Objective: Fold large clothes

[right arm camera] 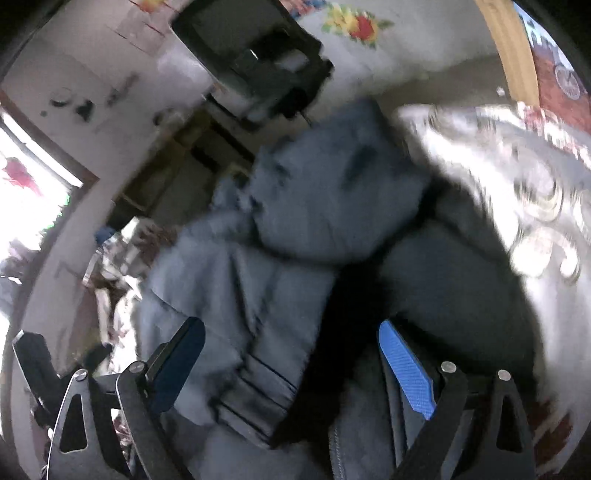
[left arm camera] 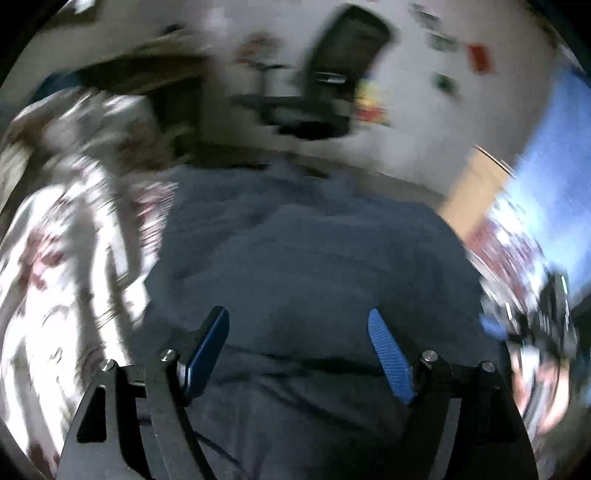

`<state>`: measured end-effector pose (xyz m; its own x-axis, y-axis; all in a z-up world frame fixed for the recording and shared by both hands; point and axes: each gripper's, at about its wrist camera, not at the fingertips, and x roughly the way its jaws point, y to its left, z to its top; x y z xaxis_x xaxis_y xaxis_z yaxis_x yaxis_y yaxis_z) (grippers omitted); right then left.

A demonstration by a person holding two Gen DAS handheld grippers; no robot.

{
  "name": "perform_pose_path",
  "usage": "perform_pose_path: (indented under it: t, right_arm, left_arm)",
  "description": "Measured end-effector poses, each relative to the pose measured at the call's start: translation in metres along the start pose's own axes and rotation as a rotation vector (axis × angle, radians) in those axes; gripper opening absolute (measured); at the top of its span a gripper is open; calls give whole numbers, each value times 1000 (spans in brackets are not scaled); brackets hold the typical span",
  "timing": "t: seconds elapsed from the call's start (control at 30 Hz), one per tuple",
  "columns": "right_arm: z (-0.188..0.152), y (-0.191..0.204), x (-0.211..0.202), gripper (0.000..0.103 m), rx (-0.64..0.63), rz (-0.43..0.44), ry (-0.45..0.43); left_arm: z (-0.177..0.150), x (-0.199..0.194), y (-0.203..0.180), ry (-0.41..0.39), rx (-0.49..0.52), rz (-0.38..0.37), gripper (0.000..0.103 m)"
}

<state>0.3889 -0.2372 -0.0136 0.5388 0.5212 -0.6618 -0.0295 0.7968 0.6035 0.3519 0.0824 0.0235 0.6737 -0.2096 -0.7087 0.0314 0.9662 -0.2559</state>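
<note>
The grey-blue garment (left arm camera: pixel 314 258) lies spread on a bed covered by a white floral-patterned sheet (left arm camera: pixel 66 229), and serves as the reference for all positions below. Both views are blurred.

Left gripper (left arm camera: pixel 299 317): positioned over the near part of the garment, jaws apart, blue pads (left arm camera: pixel 389 354) clear of the cloth; nothing is gripped between them. The sheet shows to the left of the garment and again at its right edge.

Right gripper (right arm camera: pixel 291 328): positioned over a bunched part of the garment, jaws spread wide, released. A ribbed cuff or hem (right arm camera: pixel 255 395) of the garment lies between the fingers (right arm camera: pixel 406 373), but the pads do not press on it. A zipper line appears at the bottom edge, near the right finger.

Beyond the garment stands a black office chair (left arm camera: pixel 332 85) against a pale wall (left arm camera: pixel 406 122). Coloured stickers (right arm camera: pixel 354 22) are fixed to that wall; any writing on them cannot be read. No brand or label is legible on the garment.
</note>
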Motion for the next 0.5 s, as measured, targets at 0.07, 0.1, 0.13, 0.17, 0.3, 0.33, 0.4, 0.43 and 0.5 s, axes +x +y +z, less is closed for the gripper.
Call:
perform_pose_path:
  t: [0.07, 0.1, 0.13, 0.17, 0.3, 0.33, 0.4, 0.43, 0.5]
  right_arm:
    - [-2, 4, 2, 75, -35, -42, -7]
    - [-3, 5, 2, 43, -43, -28, 0]
    - [-3, 7, 2, 36, -37, -23, 16]
    - [-3, 7, 2, 30, -33, -36, 23]
    - [7, 25, -15, 5, -123, -52, -18]
    - [10, 30, -20, 5, -144, -57, -40]
    - [22, 43, -35, 5, -193, -79, -113]
    - [26, 46, -40, 5, -206, -88, -138]
    - [37, 53, -44, 5, -239, -135, -184]
  left_arm:
    - [7, 1, 22, 8, -87, 41, 73]
    - [10, 2, 29, 10, -113, 53, 73]
    - [12, 1, 35, 12, -129, 69, 73]
    - [15, 0, 41, 12, -140, 82, 73]
    - [22, -4, 46, 1, -127, 104, 73]
    - [27, -3, 45, -1, -114, 107, 73]
    - [17, -3, 42, 1, -99, 109, 73]
    - [20, -1, 41, 6, -93, 108, 73]
    - [8, 0, 36, 12, -85, 110, 73]
